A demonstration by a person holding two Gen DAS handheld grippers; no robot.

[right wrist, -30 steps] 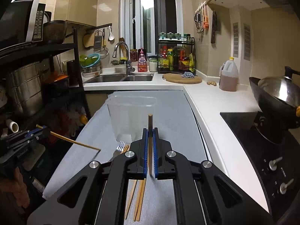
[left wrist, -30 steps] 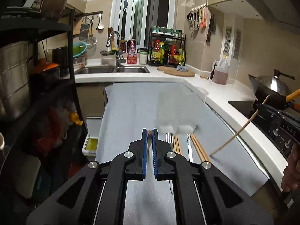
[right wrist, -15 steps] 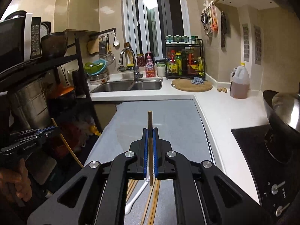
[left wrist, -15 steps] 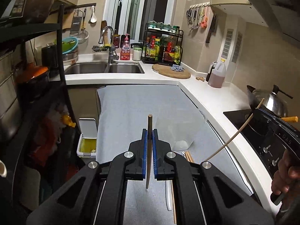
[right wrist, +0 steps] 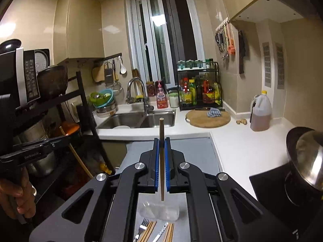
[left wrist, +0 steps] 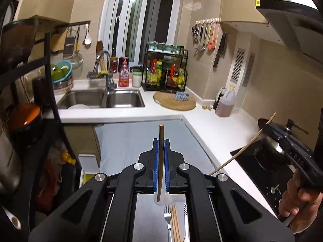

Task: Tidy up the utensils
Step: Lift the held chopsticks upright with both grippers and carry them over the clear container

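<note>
Clear container under right chopstick

Both tools share one build. The left gripper is matte black, with two straight fingers lined in ribbed blue pads along the inner faces. Behind the jaws, angular black link arms fan outward, each pinned by round silver screws and pierced with slanted cutouts. The right gripper matches it: blue pads, silver screws. Its neighbour's black side carries small pale lettering.
</note>
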